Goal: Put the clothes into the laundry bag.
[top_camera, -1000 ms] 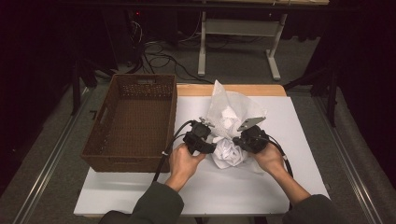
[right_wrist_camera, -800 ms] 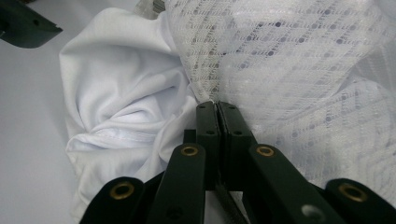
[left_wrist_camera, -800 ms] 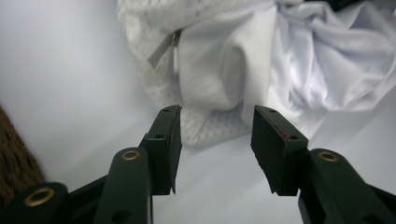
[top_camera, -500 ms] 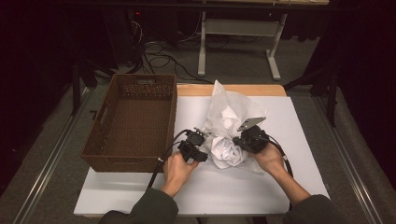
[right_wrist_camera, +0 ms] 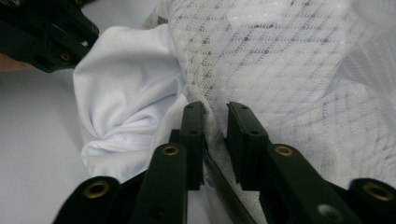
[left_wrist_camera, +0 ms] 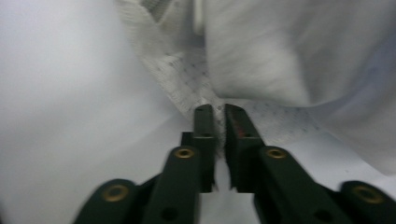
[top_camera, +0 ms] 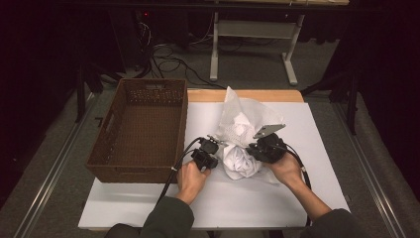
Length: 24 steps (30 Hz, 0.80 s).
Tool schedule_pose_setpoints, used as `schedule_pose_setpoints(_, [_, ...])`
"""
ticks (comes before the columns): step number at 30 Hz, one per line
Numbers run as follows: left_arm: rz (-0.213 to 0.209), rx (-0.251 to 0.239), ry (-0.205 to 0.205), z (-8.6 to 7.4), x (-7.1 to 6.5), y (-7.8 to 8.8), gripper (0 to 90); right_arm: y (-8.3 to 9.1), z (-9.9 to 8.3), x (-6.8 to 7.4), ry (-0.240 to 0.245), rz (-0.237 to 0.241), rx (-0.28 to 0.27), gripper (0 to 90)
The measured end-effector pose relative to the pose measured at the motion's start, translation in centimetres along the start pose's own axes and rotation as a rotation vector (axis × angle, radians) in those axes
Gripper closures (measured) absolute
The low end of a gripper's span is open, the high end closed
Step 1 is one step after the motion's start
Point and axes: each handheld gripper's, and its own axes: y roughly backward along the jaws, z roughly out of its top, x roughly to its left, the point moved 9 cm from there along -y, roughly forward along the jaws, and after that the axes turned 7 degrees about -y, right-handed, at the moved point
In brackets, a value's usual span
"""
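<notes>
A white mesh bag (top_camera: 243,115) stands crumpled on the white table, with a bundle of white cloth (top_camera: 240,164) at its near mouth. My left gripper (top_camera: 219,155) is at the bundle's left; its jaws have just closed, and in the left gripper view the gripper (left_wrist_camera: 218,109) pinches the mesh edge (left_wrist_camera: 187,79) low over the table. My right gripper (top_camera: 250,149) is at the bundle's right. Its jaws have just been opening; in the right gripper view the gripper (right_wrist_camera: 215,109) stands slightly apart, with the mesh (right_wrist_camera: 280,60) edge and a dark zipper strip loose between the jaws, beside the cloth (right_wrist_camera: 126,102).
A brown woven basket (top_camera: 105,130) sits on the left part of the table (top_camera: 223,206), close to my left hand. The table's wooden far edge (top_camera: 208,95) runs behind the bag. A metal desk frame (top_camera: 247,44) and cables stand on the floor beyond.
My left gripper has sunk towards the table at the bag's left edge and closed on the mesh. The right hand has stayed put beside the bundle.
</notes>
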Motion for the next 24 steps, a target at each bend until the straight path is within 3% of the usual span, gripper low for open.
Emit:
schedule_pose_setpoints(7, [-0.033,-0.02,-0.01,-0.3,-0.5,0.9,89.8,1.5,0.9,1.3,0.018,-0.004,-0.046,64.3])
schedule_pose_setpoints(13, [-0.061,-0.052,-0.026,-0.8,-1.5,2.2,89.9,2.1,1.4,3.3,0.036,0.034,-0.071,60.7])
schedule_pose_setpoints(19, [-0.077,-0.081,-0.025,-1.3,-1.9,2.7,89.9,0.7,1.3,6.0,0.042,0.098,-0.028,52.8])
schedule_pose_setpoints(22, [-0.084,-0.088,-0.028,-1.5,-2.0,3.0,89.9,-0.6,1.2,7.0,0.036,0.108,0.0,46.8])
schedule_pose_setpoints(24, [-0.087,-0.092,-0.029,-1.5,-1.9,3.1,89.9,-1.6,1.2,7.2,0.035,0.089,0.017,44.7])
